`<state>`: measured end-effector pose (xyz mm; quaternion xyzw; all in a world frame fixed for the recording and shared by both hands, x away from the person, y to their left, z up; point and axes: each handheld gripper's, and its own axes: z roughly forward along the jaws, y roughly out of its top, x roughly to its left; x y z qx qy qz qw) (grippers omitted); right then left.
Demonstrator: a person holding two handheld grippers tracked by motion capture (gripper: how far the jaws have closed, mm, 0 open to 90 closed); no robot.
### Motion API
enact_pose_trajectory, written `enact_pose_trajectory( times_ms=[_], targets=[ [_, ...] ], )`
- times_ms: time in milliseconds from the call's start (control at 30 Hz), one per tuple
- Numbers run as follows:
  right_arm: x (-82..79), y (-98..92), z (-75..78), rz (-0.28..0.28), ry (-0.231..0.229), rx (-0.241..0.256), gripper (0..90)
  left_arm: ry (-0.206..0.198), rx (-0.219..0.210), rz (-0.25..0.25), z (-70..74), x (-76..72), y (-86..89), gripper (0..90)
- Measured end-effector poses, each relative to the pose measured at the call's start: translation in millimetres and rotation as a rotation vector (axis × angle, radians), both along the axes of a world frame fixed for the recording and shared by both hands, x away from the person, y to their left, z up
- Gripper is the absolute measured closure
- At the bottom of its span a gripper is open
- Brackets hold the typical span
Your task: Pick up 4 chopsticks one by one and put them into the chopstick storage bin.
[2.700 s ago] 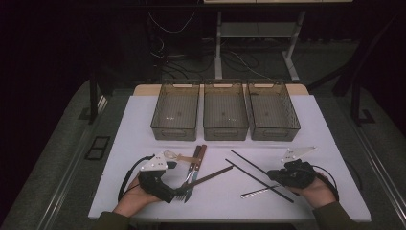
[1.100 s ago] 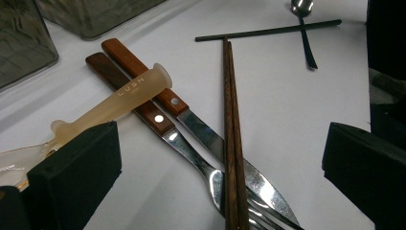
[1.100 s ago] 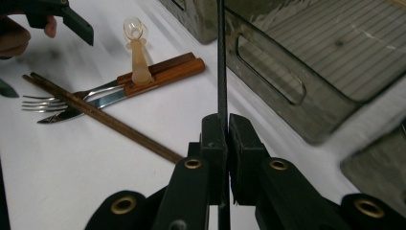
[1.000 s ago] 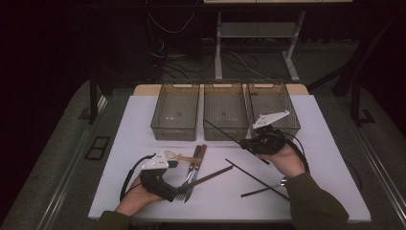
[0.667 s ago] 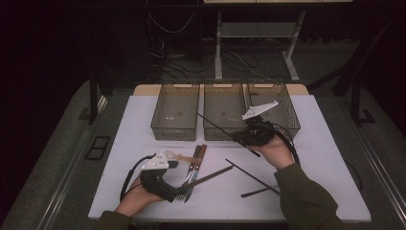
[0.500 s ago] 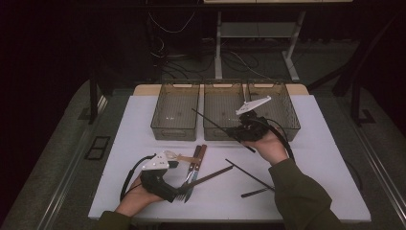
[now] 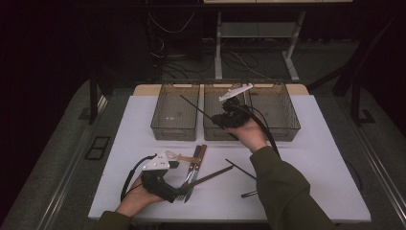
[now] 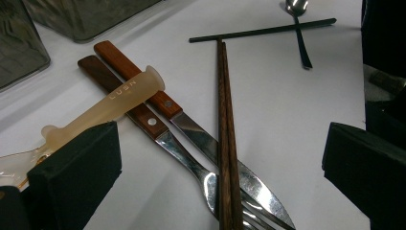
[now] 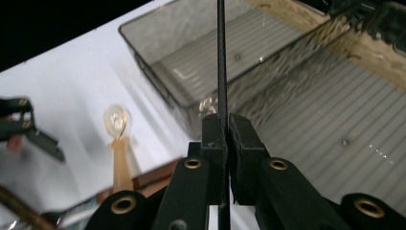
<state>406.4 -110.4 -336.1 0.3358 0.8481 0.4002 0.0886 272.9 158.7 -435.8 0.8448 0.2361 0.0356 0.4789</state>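
At centre frame, above the middle smoky clear plastic bin [image 7: 225,125], our right gripper [image 9: 223,132] pinches a thin black chopstick [image 7: 198,108]. Lower left, our left gripper [image 7: 180,190] rests with jaws spread over the wooden-handled cutlery [image 8: 158,120].

White table, smoky grey bins, black tools

The table [image 7: 316,158] is plain white; the three bins [image 7: 174,112] are translucent smoky grey with ribbed floors. The knife [image 8: 158,98] and fork [image 8: 143,117] have reddish-brown wooden handles with silver rivets and steel blades. The chopsticks [image 8: 225,139] are dark grained brown, the thin stick [image 9: 221,57] black, the plastic spoon [image 8: 110,103] frosted amber. Each hand-held gripper [image 7: 165,179] is black, white-topped; the sleeve [image 7: 287,191] is olive.
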Motion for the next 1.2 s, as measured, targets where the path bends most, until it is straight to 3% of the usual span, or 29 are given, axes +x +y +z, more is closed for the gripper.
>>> enact_pose_trajectory(
  times_ms=[667,833,1200],
  targets=[
    [36.9,68.2,2.0,-0.028,-0.053,0.063,85.8,-0.005,-0.009,-0.002,0.9,-0.1,0.6,0.0],
    [46.0,81.1,-1.8,-0.032,-0.069,0.072,85.8,-0.009,-0.007,-0.008,1.2,-0.4,0.0,0.0],
    [62.4,108.4,-17.6,-0.046,-0.057,0.090,85.8,-0.014,-0.007,-0.021,2.1,-0.2,0.6,0.0]
  ],
)
